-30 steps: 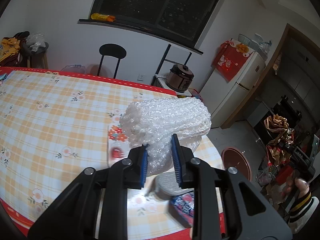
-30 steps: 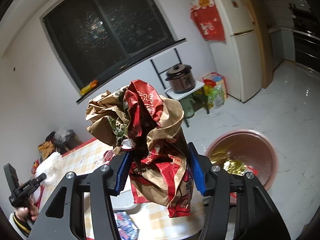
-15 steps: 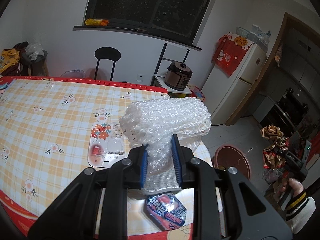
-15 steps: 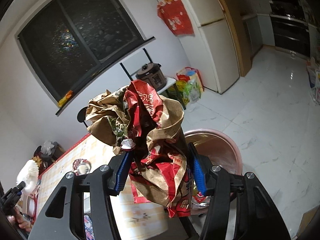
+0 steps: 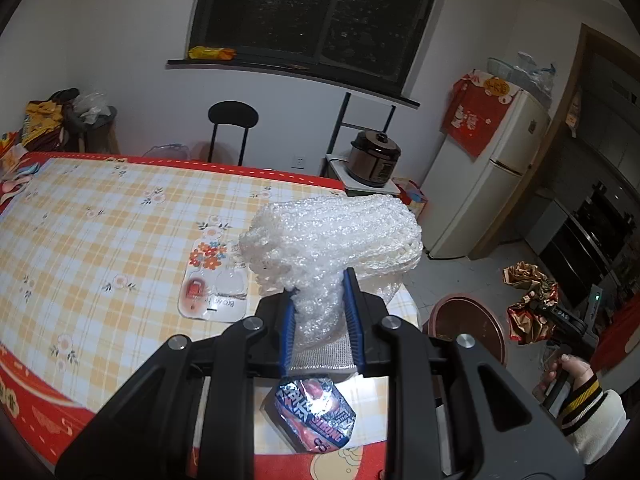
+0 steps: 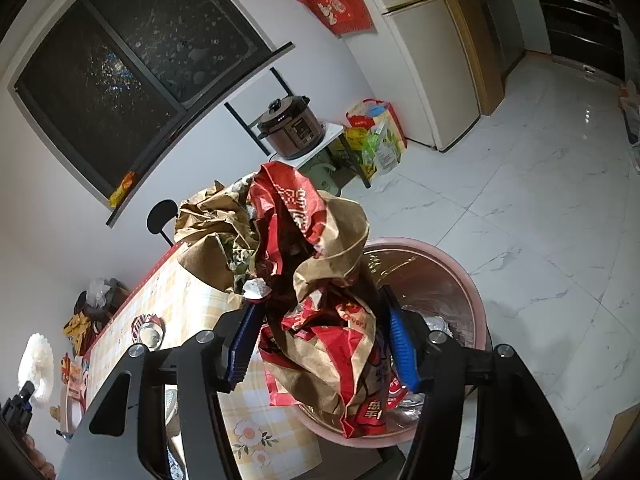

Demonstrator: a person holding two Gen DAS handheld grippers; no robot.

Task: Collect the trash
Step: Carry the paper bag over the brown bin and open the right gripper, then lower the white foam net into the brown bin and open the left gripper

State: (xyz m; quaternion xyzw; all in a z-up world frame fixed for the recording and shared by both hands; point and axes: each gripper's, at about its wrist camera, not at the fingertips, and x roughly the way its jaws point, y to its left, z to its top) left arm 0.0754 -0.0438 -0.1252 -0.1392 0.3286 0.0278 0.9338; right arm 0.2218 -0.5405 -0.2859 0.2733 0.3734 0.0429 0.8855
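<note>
Crumpled paper bag, pinched in the right tongs above the pink bin, may spill beside it, while the left tongs squeezing bubble wrap could let it slip.

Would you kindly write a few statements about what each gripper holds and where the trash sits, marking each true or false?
1. The left gripper is shut on a wad of bubble wrap. True.
2. The right gripper is open with nothing in it. False: it clamps a crumpled paper bag.
3. The paper bag hangs above a pink basin on the floor. True.
4. A snack wrapper lies inside the basin. False: it lies on the table, near its edge.
</note>
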